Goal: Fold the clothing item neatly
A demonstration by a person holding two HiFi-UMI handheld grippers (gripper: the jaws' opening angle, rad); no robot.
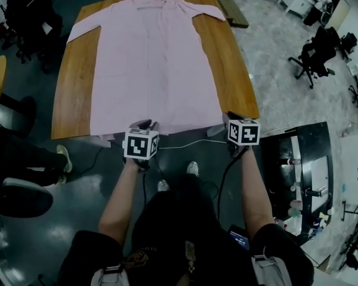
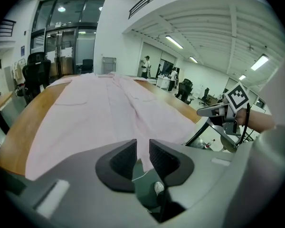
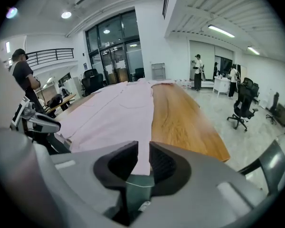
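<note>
A pale pink shirt (image 1: 152, 64) lies spread flat, collar at the far end and sleeves out, on a wooden table (image 1: 74, 82). Both grippers are at the table's near edge by the shirt's hem. My left gripper (image 1: 144, 127) is at the hem's left-middle, my right gripper (image 1: 230, 119) at its right corner. In the left gripper view the jaws (image 2: 142, 148) stand a narrow gap apart, with the shirt (image 2: 109, 108) just beyond them and no cloth pinched. The right gripper view shows the same: a slim gap between the jaws (image 3: 143, 151), with the hem (image 3: 118, 110) ahead.
Wooden planks (image 1: 227, 5) lie off the table's far right corner. An office chair (image 1: 313, 55) stands on the right, a dark stool (image 1: 18, 198) on the left. A white cable (image 1: 185, 143) runs over the floor under the near edge. A person (image 3: 24, 77) stands to the left.
</note>
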